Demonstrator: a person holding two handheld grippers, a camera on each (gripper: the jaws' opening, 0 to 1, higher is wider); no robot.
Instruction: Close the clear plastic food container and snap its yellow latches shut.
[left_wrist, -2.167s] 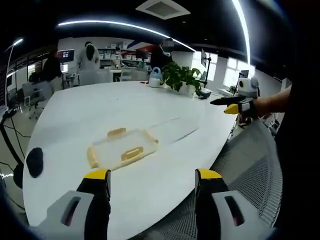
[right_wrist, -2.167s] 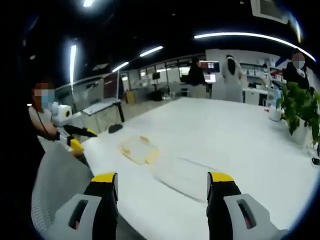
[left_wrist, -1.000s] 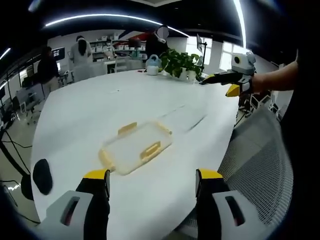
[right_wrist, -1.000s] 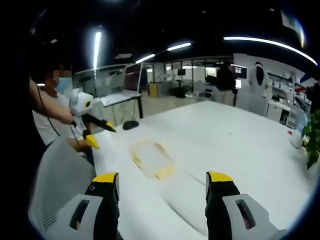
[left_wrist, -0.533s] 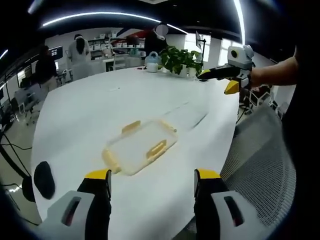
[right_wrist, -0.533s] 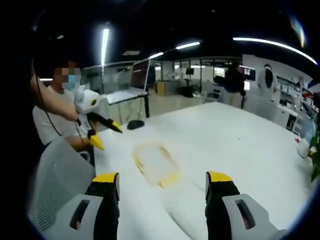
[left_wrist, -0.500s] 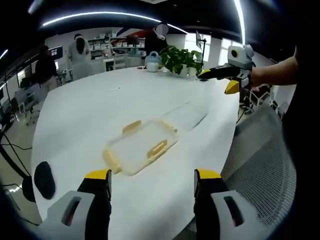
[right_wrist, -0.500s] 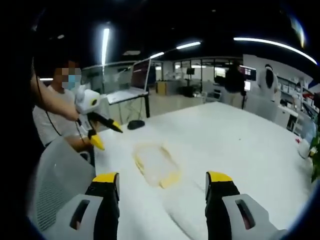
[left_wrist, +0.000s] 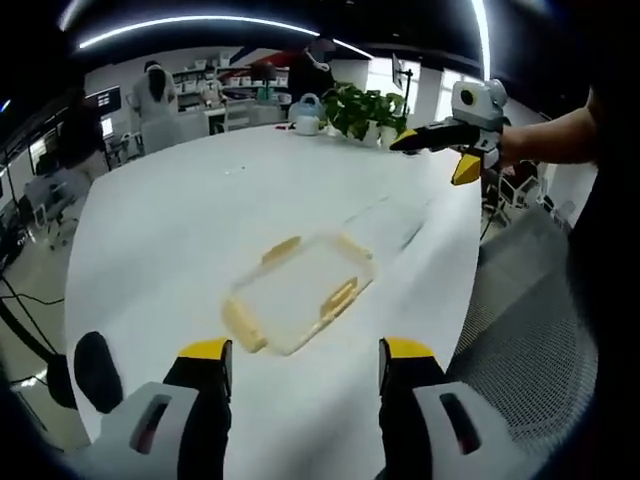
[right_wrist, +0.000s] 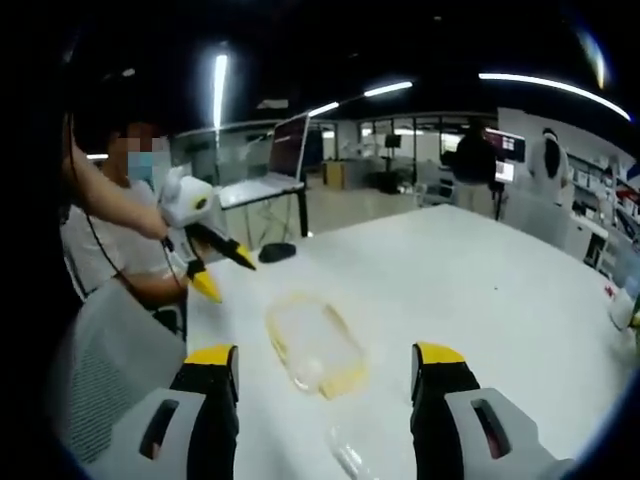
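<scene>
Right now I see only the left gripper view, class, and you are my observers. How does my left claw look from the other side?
Observer: In the right gripper view, the left claw hangs by the table edge with its jaws spread, touching nothing.
Operator: Where is the right claw aimed?
Observer: The right claw has its jaws apart, and the container lies straight ahead between them.
Operator: Is anything closer to it?
Observer: A clear piece lies on the table nearer that claw than the container does. I cannot tell what it is.
</scene>
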